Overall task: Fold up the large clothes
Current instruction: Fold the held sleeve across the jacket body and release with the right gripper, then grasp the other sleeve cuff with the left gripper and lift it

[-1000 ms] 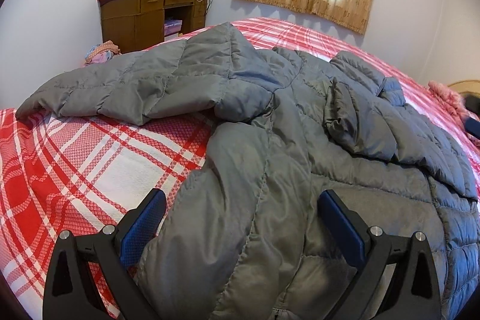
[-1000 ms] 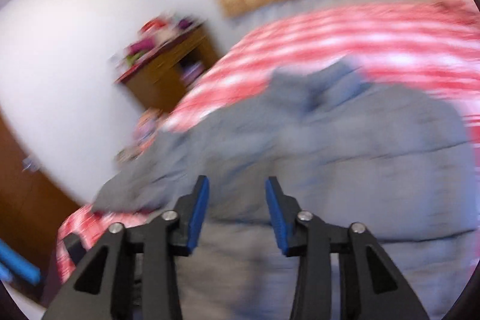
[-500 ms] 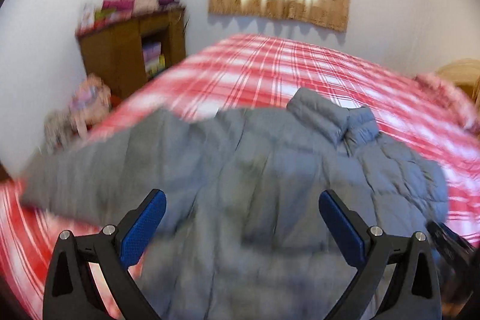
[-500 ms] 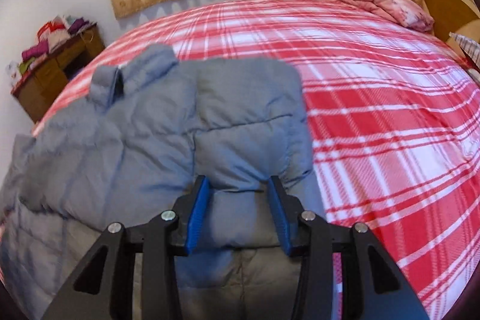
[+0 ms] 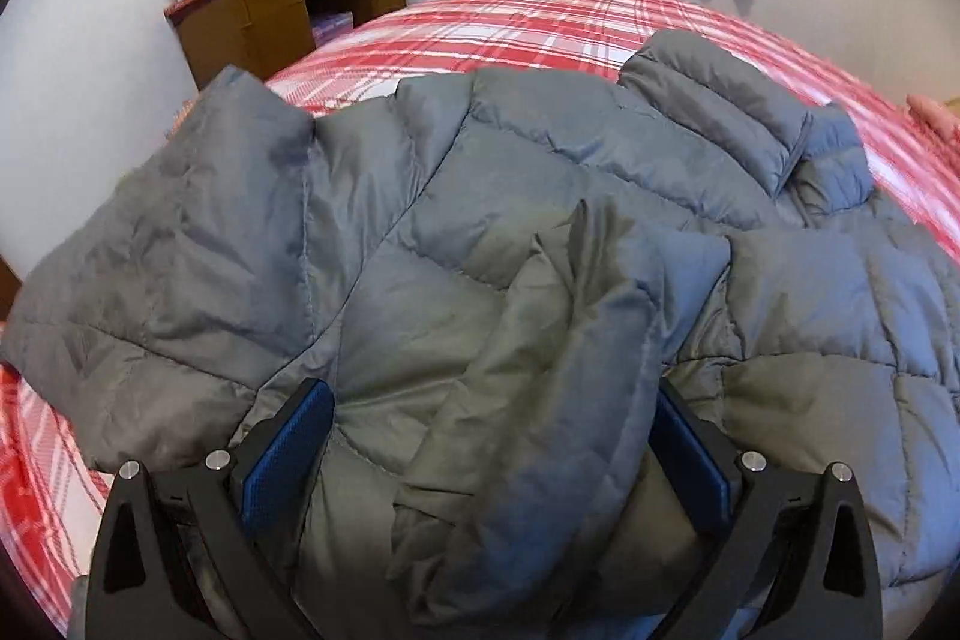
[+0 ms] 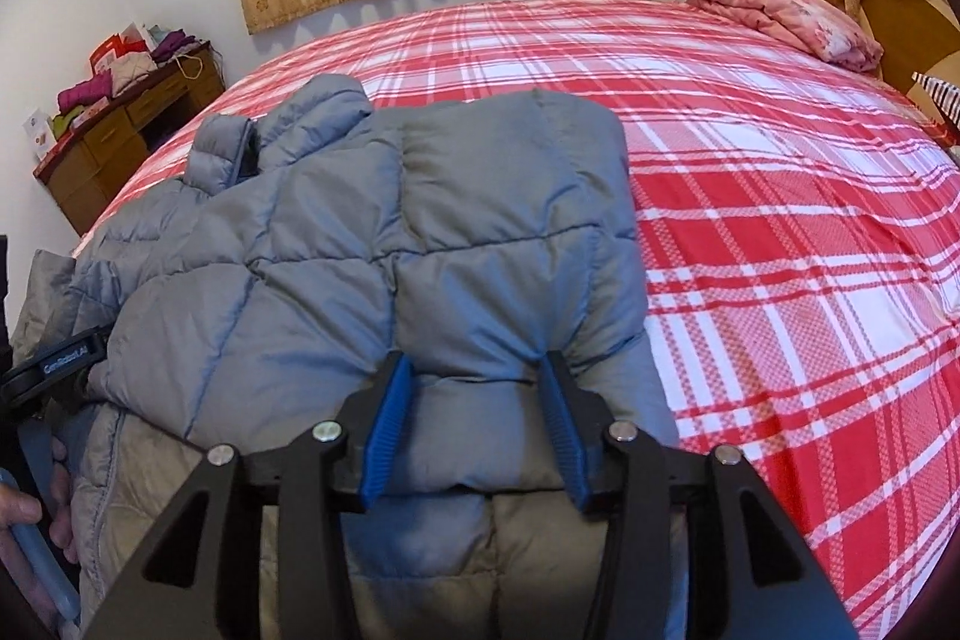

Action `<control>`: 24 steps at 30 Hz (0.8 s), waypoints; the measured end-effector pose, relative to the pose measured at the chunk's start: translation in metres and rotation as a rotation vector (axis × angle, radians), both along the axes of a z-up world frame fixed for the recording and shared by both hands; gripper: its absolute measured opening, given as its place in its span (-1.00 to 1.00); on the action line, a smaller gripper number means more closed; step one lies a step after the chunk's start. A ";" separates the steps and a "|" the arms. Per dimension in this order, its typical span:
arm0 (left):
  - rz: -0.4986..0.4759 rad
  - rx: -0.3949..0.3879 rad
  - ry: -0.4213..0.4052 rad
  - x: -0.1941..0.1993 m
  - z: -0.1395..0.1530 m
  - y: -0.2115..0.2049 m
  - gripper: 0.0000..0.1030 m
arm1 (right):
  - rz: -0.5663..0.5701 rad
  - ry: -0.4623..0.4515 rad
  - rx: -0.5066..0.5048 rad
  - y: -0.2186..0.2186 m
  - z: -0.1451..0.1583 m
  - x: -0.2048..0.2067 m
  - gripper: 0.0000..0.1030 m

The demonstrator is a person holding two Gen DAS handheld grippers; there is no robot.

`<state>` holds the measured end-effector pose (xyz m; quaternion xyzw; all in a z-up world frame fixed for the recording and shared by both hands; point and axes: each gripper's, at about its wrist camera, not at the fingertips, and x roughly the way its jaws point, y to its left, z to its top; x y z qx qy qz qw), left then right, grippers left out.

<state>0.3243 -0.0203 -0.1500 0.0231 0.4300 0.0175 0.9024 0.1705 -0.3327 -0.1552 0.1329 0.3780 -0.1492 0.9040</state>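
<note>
A grey jacket (image 5: 480, 220) is spread on the bed (image 6: 780, 220). A fold is straddled by the wide-spread left gripper (image 5: 492, 451); a bunched fold is pinched by the right gripper (image 6: 474, 427).

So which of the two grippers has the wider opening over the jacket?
The left gripper: its fingers stand far apart around a loose fold of the jacket. The right gripper is narrower.

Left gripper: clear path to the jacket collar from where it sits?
Probably yes. The left gripper is open, fingers straddling a bunched fold of the grey puffer jacket. The collar lies exposed at the jacket's far end, nothing on top, though reaching it means crossing the whole jacket.
</note>
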 end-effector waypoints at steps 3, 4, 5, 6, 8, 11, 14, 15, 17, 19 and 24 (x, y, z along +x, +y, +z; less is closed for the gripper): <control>0.003 0.037 -0.004 0.001 0.000 -0.007 0.98 | -0.001 0.014 -0.023 0.003 -0.001 0.003 0.01; 0.002 0.028 -0.001 0.001 0.000 -0.004 0.98 | -0.001 0.017 -0.028 0.004 -0.001 0.003 0.01; 0.002 0.014 0.000 0.001 0.000 -0.003 0.98 | -0.001 0.018 -0.030 0.004 -0.001 0.003 0.01; 0.001 -0.006 0.002 0.001 0.002 0.001 0.98 | -0.001 0.018 -0.031 0.004 -0.002 0.004 0.02; 0.002 -0.042 -0.009 -0.008 0.013 0.013 0.98 | 0.011 0.011 -0.017 0.003 -0.002 0.004 0.14; 0.069 -0.128 -0.143 -0.040 0.051 0.056 0.98 | 0.016 0.004 -0.004 0.003 -0.003 0.004 0.19; 0.157 -0.199 -0.211 -0.062 0.082 0.122 0.98 | 0.016 0.005 -0.007 0.003 -0.003 0.004 0.20; 0.199 -0.202 -0.219 -0.066 0.087 0.143 0.98 | 0.016 0.006 -0.008 0.003 -0.003 0.004 0.20; 0.324 -0.223 -0.248 -0.076 0.094 0.197 0.98 | 0.016 0.006 -0.008 0.002 -0.004 0.004 0.20; 0.476 -0.269 -0.267 -0.085 0.091 0.254 0.98 | 0.015 0.006 -0.008 0.003 -0.003 0.004 0.20; 0.772 -0.405 -0.176 -0.088 0.051 0.354 0.98 | 0.012 0.015 -0.023 0.003 -0.005 0.005 0.21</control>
